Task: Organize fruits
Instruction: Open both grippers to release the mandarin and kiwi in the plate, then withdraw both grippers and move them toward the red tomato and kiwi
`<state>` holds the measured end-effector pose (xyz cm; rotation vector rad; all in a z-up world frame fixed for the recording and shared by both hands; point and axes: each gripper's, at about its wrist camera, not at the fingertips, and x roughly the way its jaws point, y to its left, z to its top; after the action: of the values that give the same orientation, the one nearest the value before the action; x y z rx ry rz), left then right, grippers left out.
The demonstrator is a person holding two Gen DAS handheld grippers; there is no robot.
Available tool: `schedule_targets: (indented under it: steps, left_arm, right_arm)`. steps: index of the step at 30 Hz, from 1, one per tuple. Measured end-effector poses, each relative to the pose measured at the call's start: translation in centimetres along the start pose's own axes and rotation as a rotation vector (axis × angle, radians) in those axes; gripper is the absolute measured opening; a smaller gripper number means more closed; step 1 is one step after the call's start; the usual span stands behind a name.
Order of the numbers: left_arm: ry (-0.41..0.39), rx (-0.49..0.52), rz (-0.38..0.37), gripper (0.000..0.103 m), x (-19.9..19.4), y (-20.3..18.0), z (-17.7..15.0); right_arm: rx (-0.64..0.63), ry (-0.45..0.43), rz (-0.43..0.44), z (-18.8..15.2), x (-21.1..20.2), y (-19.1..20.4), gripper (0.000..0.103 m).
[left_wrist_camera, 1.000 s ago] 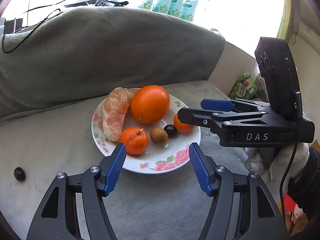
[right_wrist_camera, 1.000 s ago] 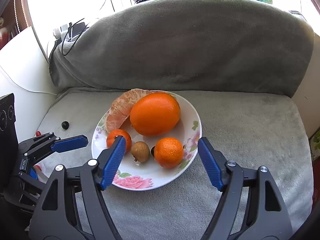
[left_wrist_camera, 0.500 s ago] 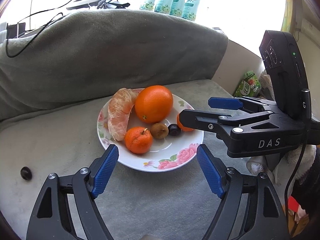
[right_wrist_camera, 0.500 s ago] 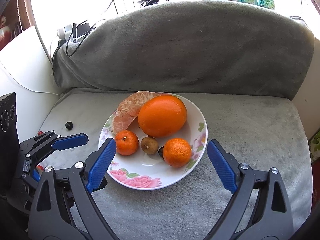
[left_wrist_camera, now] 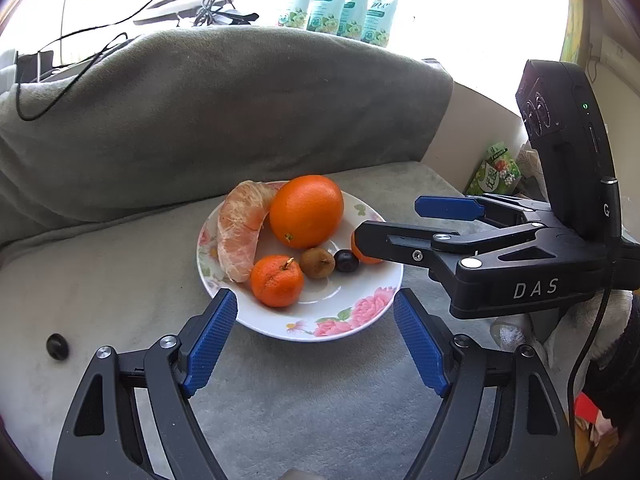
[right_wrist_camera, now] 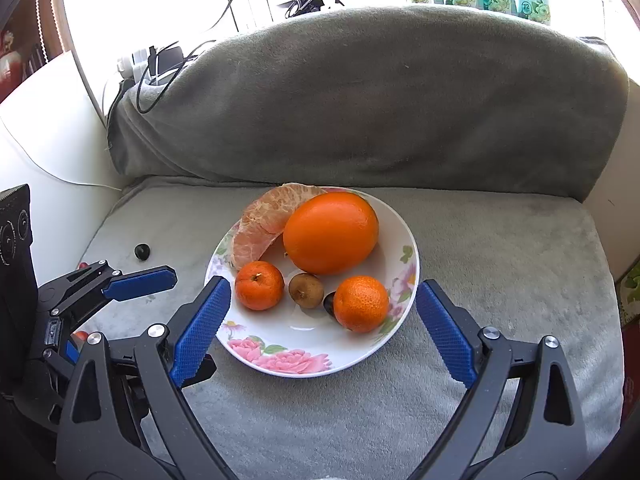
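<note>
- I see the fruit on the flowered plate (right_wrist_camera: 408,280): a big orange (right_wrist_camera: 331,232), a peeled piece (right_wrist_camera: 264,224), two small oranges (right_wrist_camera: 259,285), a brown fruit (right_wrist_camera: 306,287) and a dark one (left_wrist_camera: 346,261).
- The plate sits on the grey sofa seat (right_wrist_camera: 500,264).
- One dark little round thing (right_wrist_camera: 141,251) lies on the seat, away from the plate. I cannot tell if it is a fruit.
- My left gripper (left_wrist_camera: 316,340) and right gripper (right_wrist_camera: 322,324) have their fingers spread wide, holding nothing.
- I think the job is nearly done.
</note>
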<state>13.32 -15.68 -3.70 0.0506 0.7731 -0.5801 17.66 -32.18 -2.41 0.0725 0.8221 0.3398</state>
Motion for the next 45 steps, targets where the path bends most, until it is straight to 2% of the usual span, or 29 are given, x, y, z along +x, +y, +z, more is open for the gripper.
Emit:
schedule_targets:
  steps: [16,26,41,45]
  left_arm:
    - [-0.051,-0.005,0.025,0.081,-3.3,0.3,-0.8]
    - [-0.084,-0.029,0.062,0.081,-6.1,1.9,-2.0]
    - [-0.098,-0.15,0.219,0.081,-10.1,8.9,-5.2]
    - [-0.093,-0.201,0.273,0.081,-11.1,11.4,-6.3]
  right_arm:
    - [-0.02,-0.042,0.012,-0.4,-2.3,2.3,0.096]
    - [-0.046,-0.072,0.037,-0.7,-3.6,4.4,0.096]
    - [-0.178,-0.112,0.129,-2.1,-3.7,9.8,0.096]
    - [-0.213,-0.097,0.174,-2.9,-3.4,11.6,0.096]
